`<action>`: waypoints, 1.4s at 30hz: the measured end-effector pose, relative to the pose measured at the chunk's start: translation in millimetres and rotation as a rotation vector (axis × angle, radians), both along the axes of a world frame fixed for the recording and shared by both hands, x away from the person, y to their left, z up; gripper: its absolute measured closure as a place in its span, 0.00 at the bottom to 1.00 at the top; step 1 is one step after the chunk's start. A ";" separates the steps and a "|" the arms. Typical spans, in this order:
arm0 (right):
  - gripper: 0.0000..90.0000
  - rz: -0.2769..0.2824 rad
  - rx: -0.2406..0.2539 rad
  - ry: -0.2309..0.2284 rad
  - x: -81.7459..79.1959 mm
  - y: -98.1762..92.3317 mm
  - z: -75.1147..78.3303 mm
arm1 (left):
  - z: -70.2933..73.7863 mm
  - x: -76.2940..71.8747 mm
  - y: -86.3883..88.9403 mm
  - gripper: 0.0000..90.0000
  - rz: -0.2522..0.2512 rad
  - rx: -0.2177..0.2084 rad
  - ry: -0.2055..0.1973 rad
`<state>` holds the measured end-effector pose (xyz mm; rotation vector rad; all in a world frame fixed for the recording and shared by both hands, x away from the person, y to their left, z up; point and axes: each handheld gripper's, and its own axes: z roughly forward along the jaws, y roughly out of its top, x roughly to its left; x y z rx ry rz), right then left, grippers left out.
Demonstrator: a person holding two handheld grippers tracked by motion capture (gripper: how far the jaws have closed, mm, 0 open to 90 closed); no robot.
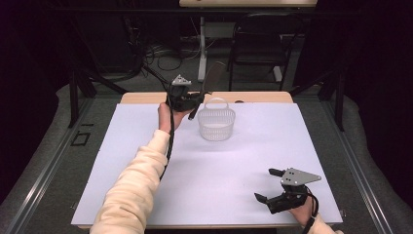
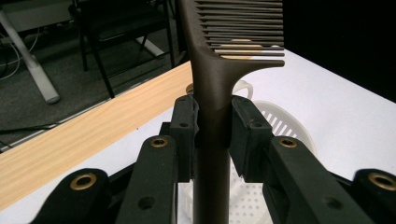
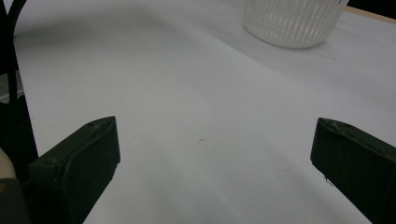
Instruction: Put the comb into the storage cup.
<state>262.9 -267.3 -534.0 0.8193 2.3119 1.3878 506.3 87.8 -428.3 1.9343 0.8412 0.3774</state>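
A dark comb (image 2: 212, 88) is held upright in the left tool (image 1: 187, 103), its handle clamped between the two pads, with the toothed end raised above the jaws and the lower handle running down between them. The tool is poised at the far side of the table (image 1: 146, 146), just beside and slightly above a white slotted basket (image 1: 216, 124) with a looped handle, which is seen standing empty on the white sheet. From the left gripper view the basket's rim and perforated floor are made out directly behind and below the comb, so the comb is judged to be lined up near the basket but not yet inside it. The pickup is therefore taken as done, while the lowering of the comb into the basket and the release are judged to be what is left. The right tool (image 1: 272, 185) is kept near the table's front right corner, well apart from the basket, with its jaws spread wide and nothing between them; bare sheet is seen between them in the right gripper view, with the basket's wall at the top edge
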 end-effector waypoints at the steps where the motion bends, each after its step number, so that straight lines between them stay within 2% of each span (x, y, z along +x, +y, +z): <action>1: 0.01 0.000 0.000 -0.001 0.0 0.0 0.0 | -0.2 0.3 -0.6 0.81 0.000 -0.001 -0.002; 25: 0.01 0.001 0.001 0.002 -0.1 -0.1 0.2 | -2.2 4.3 -7.7 0.81 -0.005 -0.009 -0.013; 42: 0.01 0.000 0.004 0.001 0.1 -0.1 -0.2 | -1.7 4.8 -14.6 0.81 -0.010 -0.022 -0.038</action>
